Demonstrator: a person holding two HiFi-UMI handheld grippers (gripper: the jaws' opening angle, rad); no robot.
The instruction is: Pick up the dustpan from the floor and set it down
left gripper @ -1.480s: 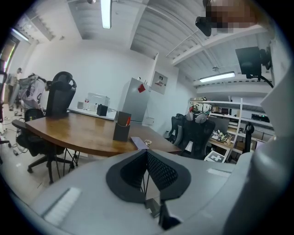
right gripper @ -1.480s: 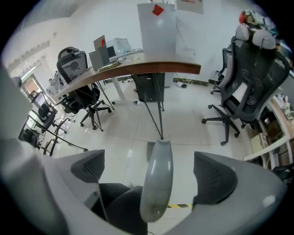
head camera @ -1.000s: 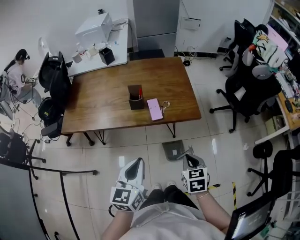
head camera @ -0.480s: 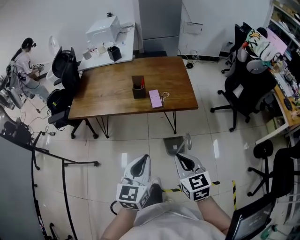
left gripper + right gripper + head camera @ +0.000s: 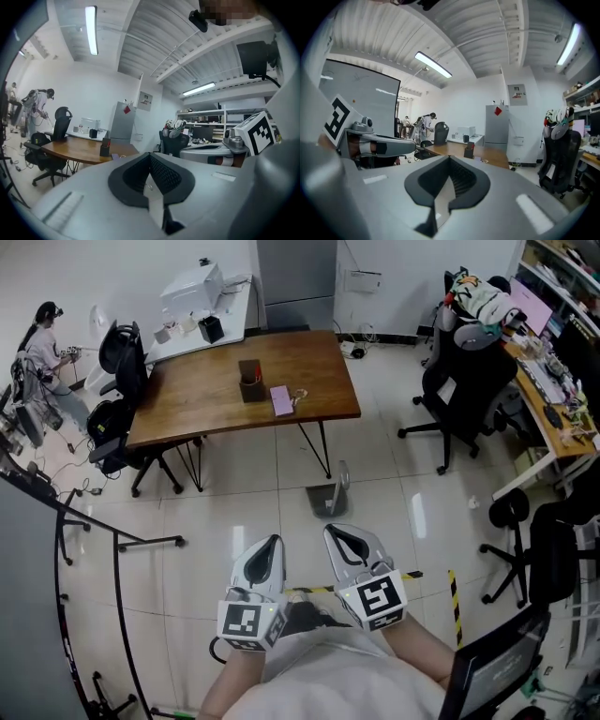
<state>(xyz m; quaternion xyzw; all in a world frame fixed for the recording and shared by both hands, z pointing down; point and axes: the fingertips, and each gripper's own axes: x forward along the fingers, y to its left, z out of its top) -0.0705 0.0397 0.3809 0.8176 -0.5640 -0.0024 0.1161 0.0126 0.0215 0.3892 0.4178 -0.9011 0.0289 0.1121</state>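
Right gripper and left gripper hang side by side above the tiled floor, each with its jaws pressed together on nothing. Well ahead of both tips and touching neither, the dustpan lies on the floor, just in front of the near corner leg of the wooden table. It is grey, a shallow flat pan with its handle rising at the right side.

White tile floor, white walls. Wood table on black legs mid-room, white desk behind it at back wall. Tall grey cabinet, maybe a fridge. Black office chairs + cluttered bench on rt. Ribbed ceiling w/ strip lights.
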